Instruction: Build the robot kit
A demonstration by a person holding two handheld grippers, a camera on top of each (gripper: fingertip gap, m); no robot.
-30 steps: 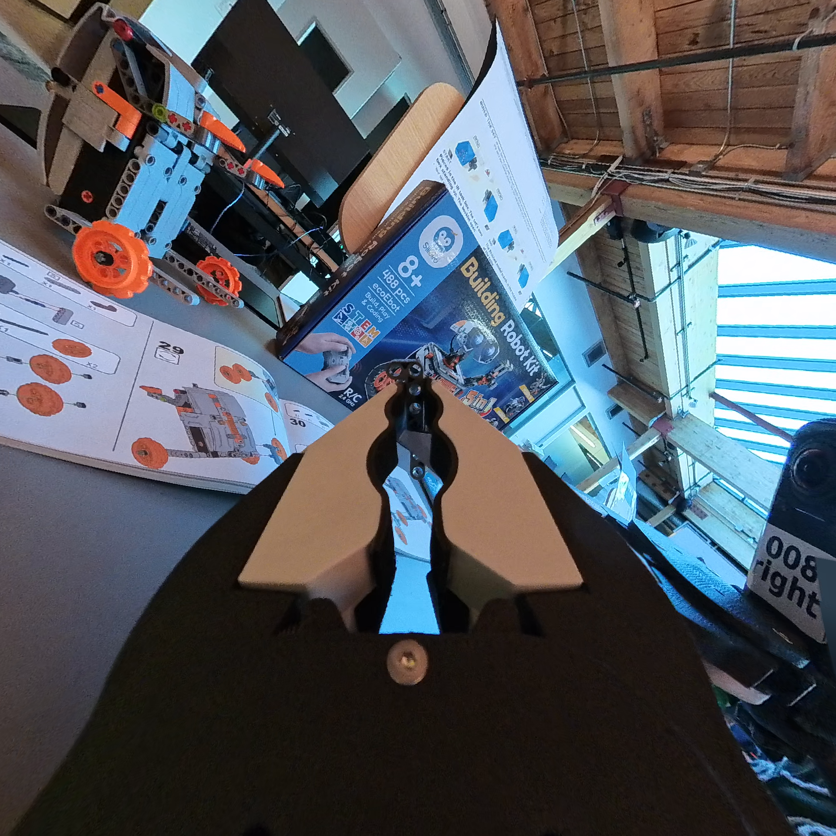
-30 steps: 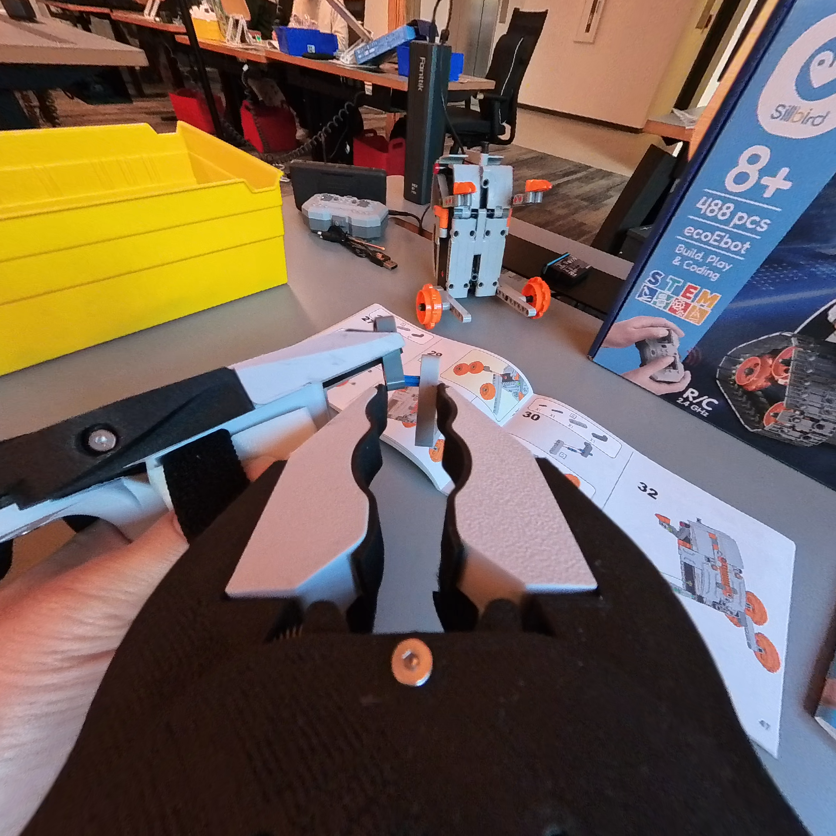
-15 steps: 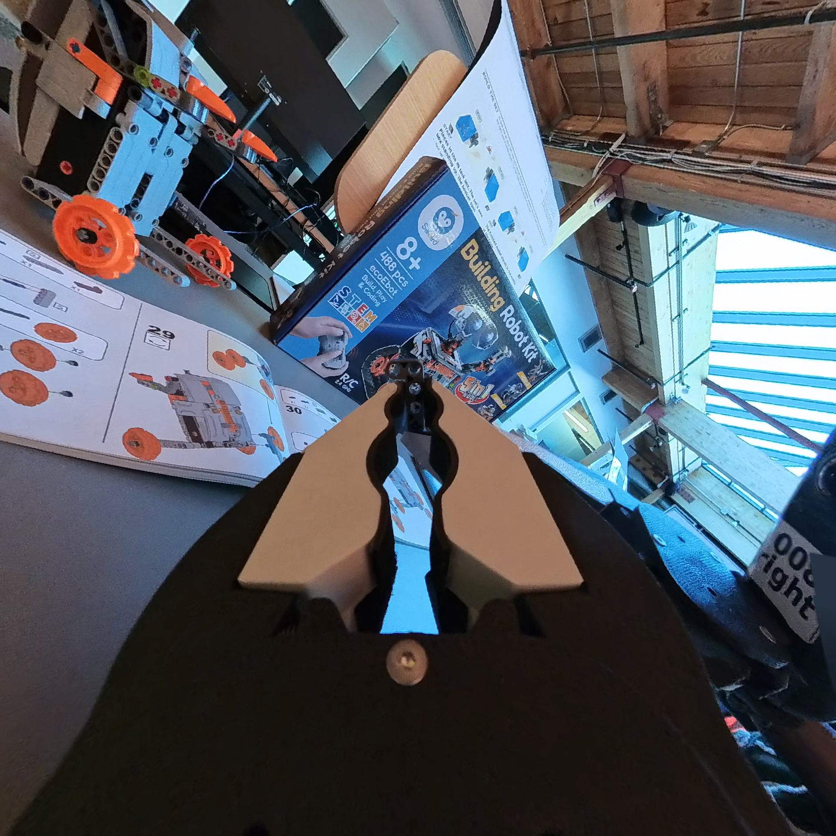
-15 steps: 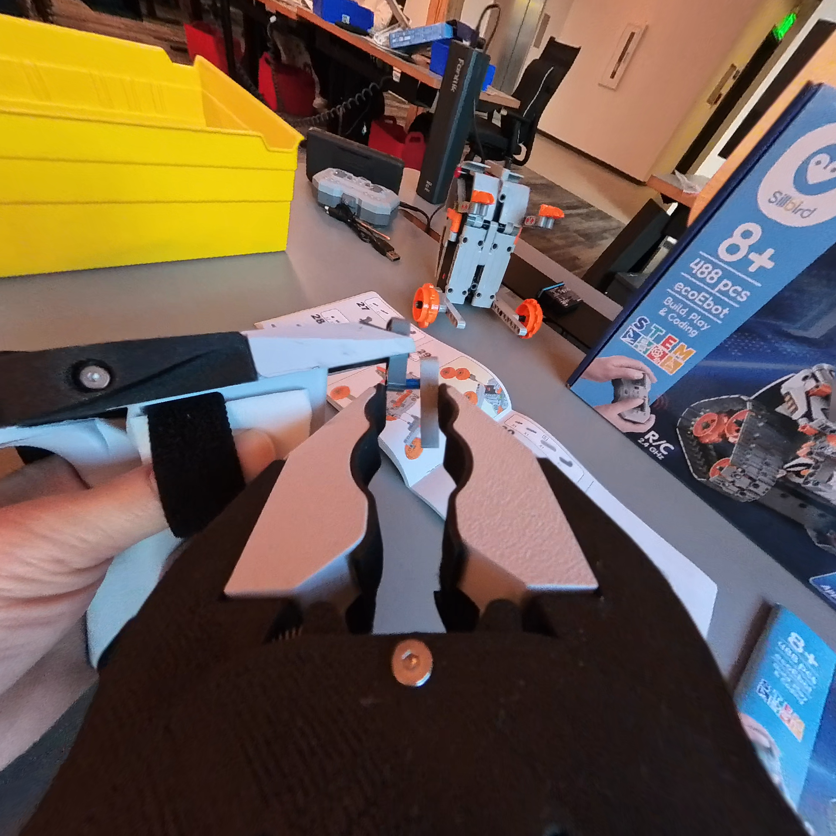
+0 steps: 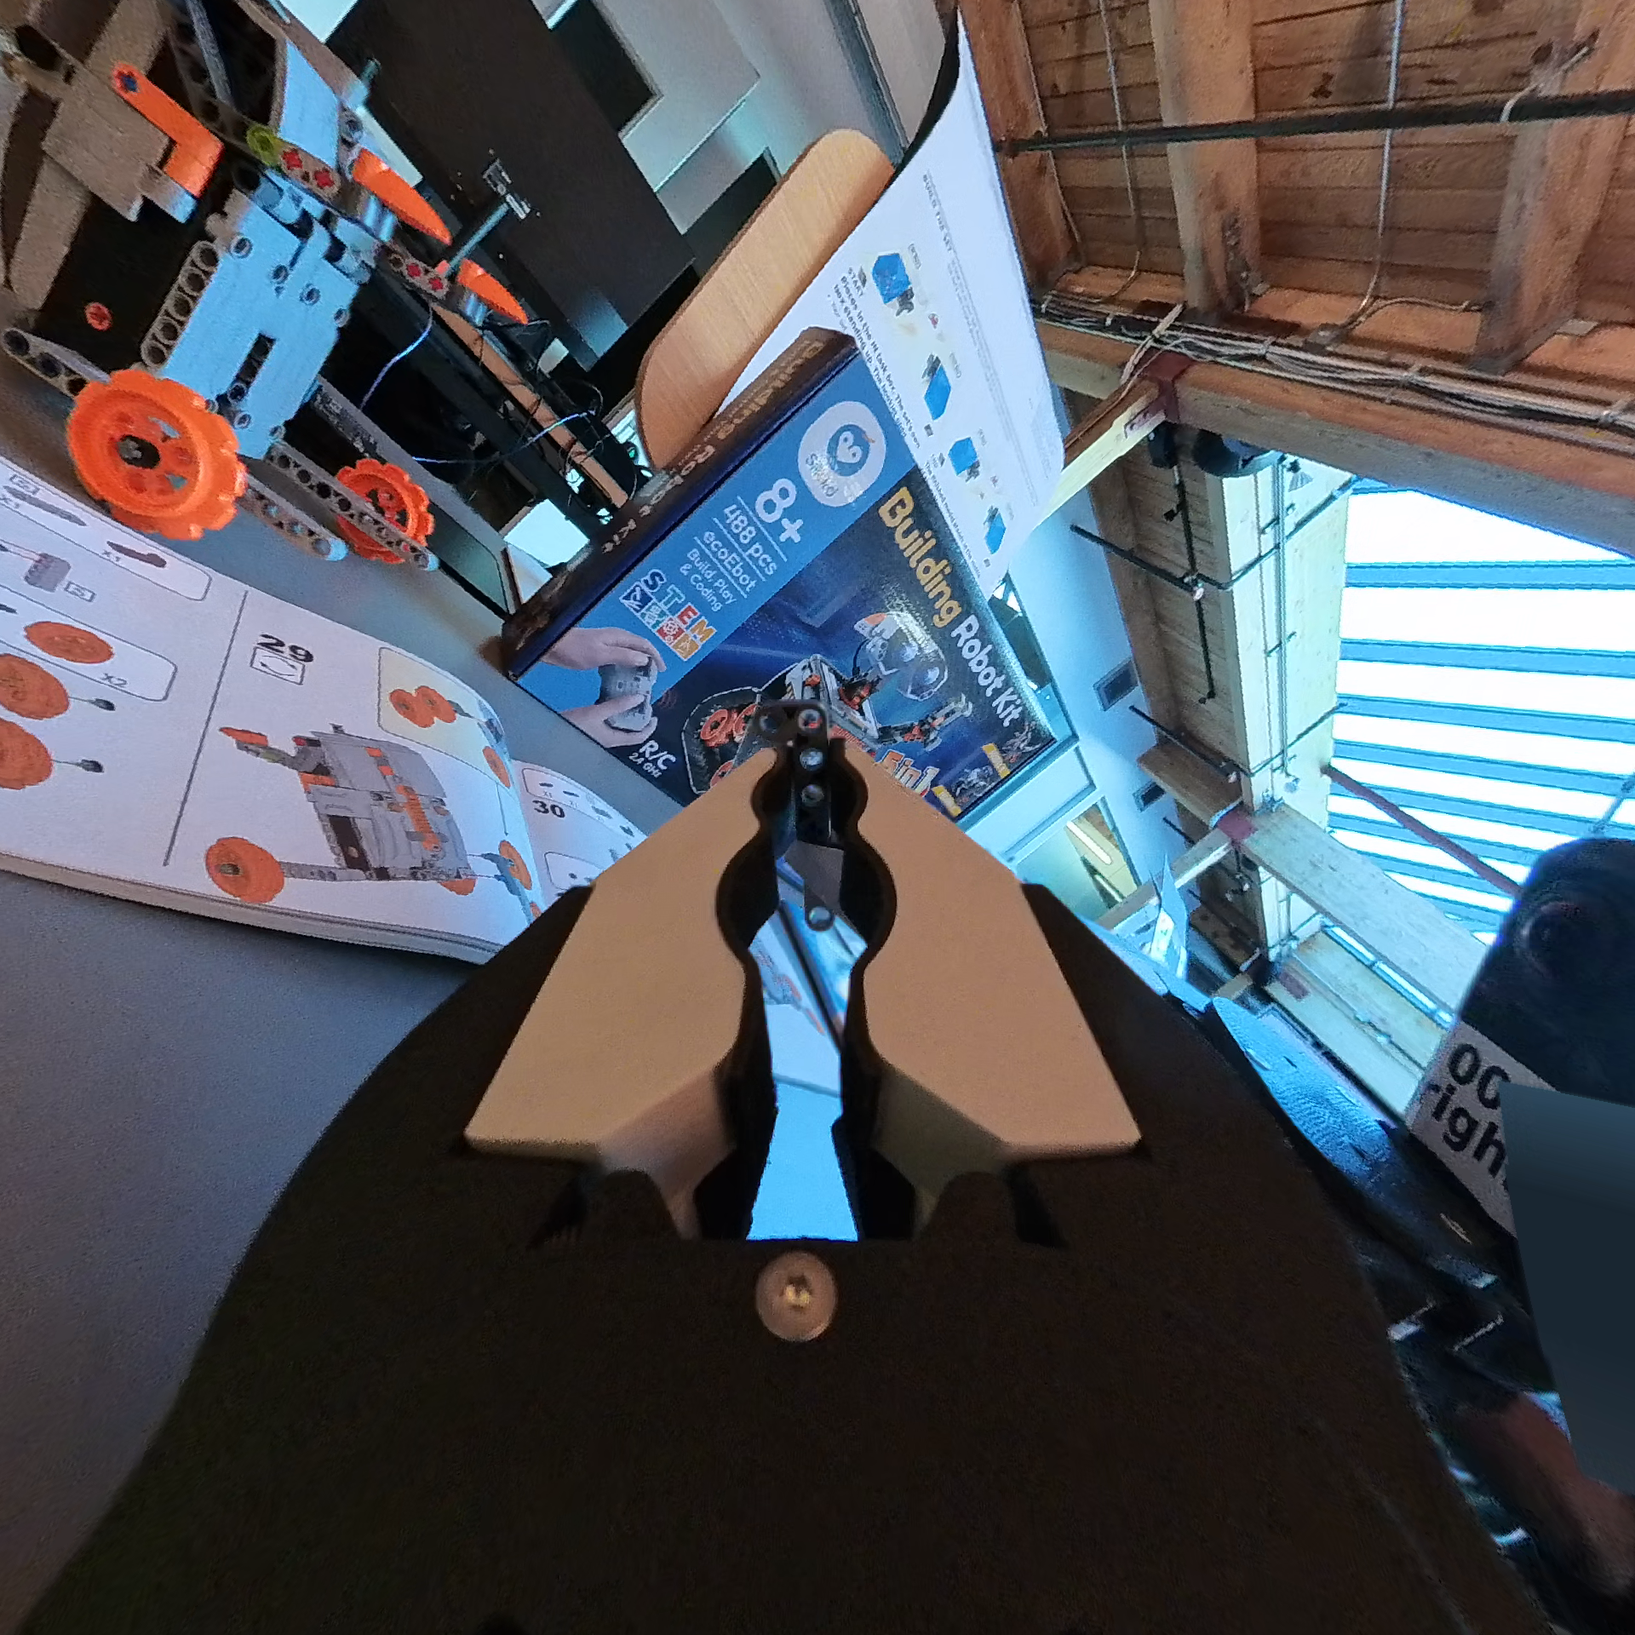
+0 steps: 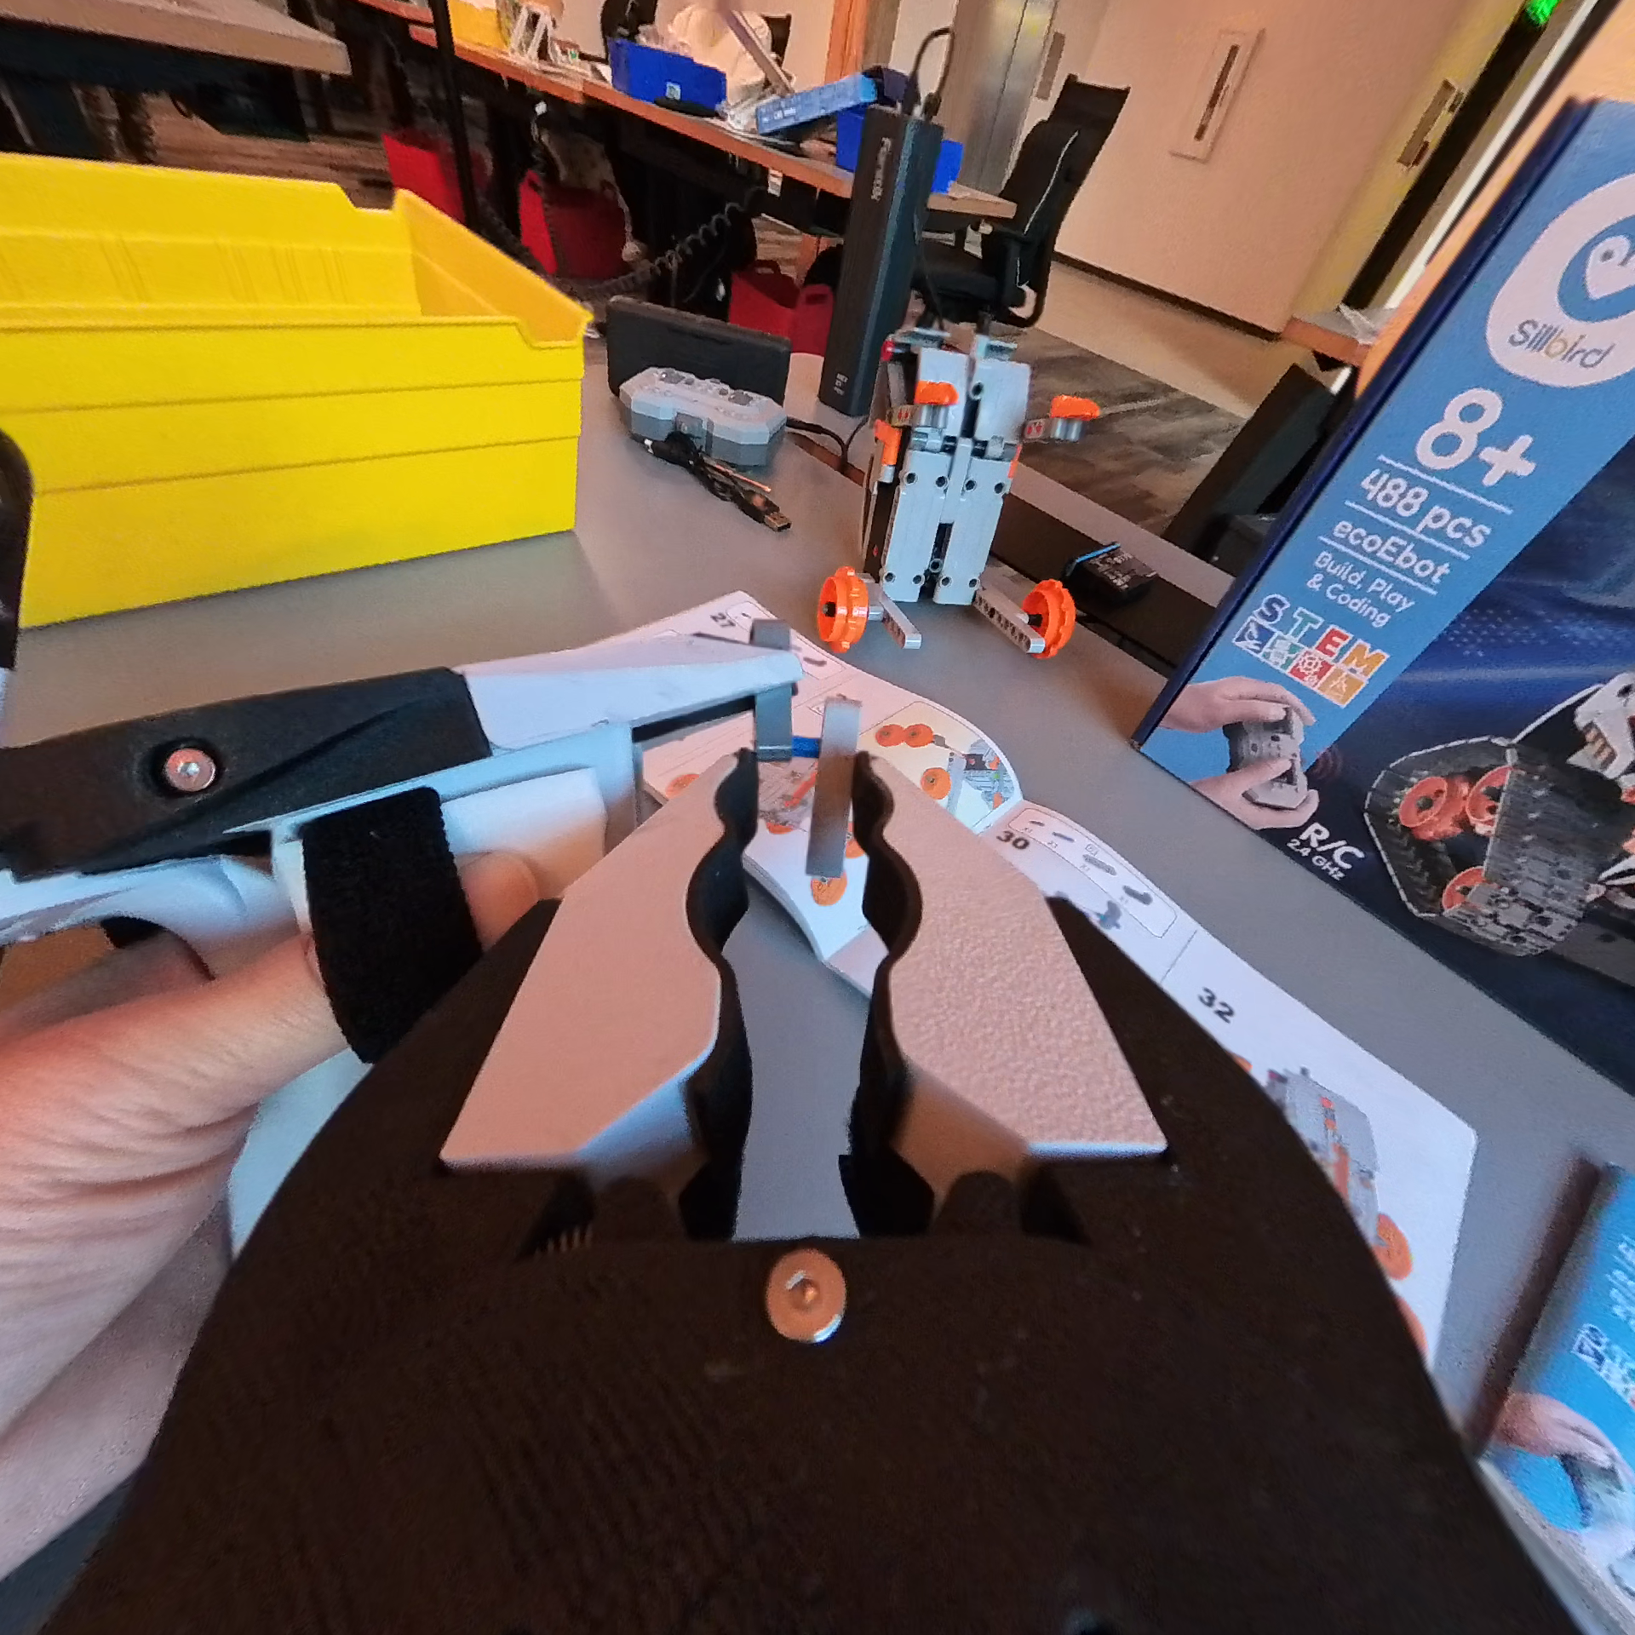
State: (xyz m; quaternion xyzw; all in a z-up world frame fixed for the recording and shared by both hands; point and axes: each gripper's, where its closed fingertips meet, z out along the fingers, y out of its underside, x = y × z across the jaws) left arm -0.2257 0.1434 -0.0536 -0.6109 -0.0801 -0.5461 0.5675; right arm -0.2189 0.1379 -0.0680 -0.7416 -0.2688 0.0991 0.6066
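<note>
My left gripper (image 5: pixel 807 761) is shut on a small dark grey beam with holes (image 5: pixel 809 783), held above the table. In the right wrist view it comes in from the left (image 6: pixel 779 681), held by a hand; its beam (image 6: pixel 771 708) stands upright with a blue pin (image 6: pixel 803 748) sticking out toward the right. My right gripper (image 6: pixel 801 770) is shut on a light grey beam (image 6: pixel 832 796), upright at its fingertips, just right of the pin. Whether pin and beam touch I cannot tell. The right gripper's camera body (image 5: pixel 1557 955) shows at the right edge of the left wrist view.
An open instruction booklet (image 6: pixel 1106 911) lies on the grey table (image 6: pixel 531 602) under the grippers. A grey and orange wheeled robot model (image 6: pixel 951 495) stands behind it. A blue kit box (image 6: pixel 1460 575) stands at the right, a yellow bin (image 6: pixel 265 398) at the left, a grey controller (image 6: pixel 703 416) at the back. The tips of both grippers are at nearly the same place.
Both grippers have shifted and tilted slightly together above the booklet. The two beams stay close at the fingertips. Both grips are unchanged.
</note>
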